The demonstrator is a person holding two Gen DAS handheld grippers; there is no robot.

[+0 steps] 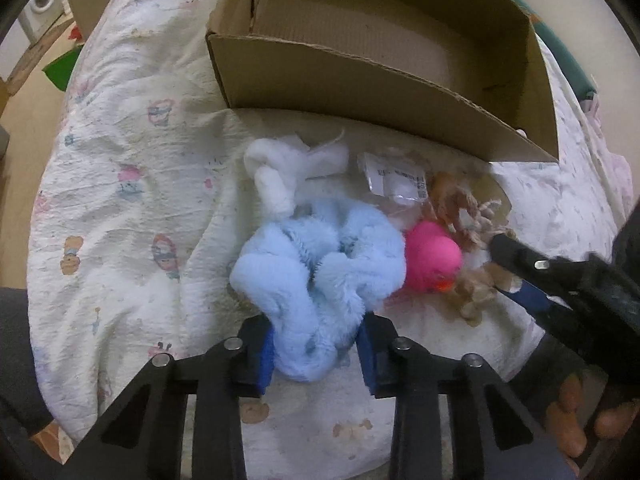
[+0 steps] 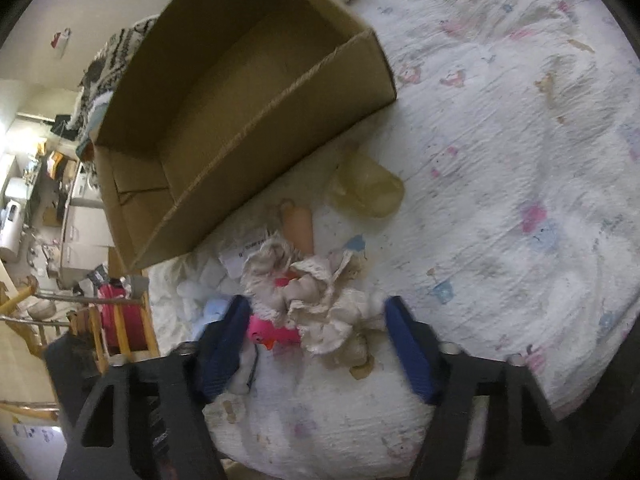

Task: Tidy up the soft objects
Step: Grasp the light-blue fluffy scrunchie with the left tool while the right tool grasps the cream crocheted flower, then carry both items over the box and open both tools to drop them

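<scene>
So there's a little pile of soft stuff on a bed with a white cartoon-print quilt (image 1: 120, 168), sitting just below an empty cardboard box (image 1: 360, 92) that fills the upper middle of both views.

In the left wrist view, the left gripper (image 1: 316, 354) is at the bottom centre with its blue-padded jaws clamped on the lower end of a fluffy light-blue scrunchie (image 1: 320, 264); the pads are pressing into the fuzz on both sides. Right above it lies a white knotted cloth (image 1: 284, 172), and to its right a pink rubber duck (image 1: 432, 260), touching the scrunchie. A clear plastic packet with a label (image 1: 396, 180) lies just under the box edge.

In the right wrist view, the right gripper (image 2: 316, 336) is at the bottom centre, jaws standing apart around a beige frayed rope toy (image 2: 320, 304) with the duck tucked against the left pad. Can't quite tell whether the pads touch the rope, it's blurry there, but it doesn't look gripped. A peach-coloured tube-ish thing (image 2: 298, 222) and a pale yellowish translucent item (image 2: 368, 188) lie between the pile and the box.
</scene>
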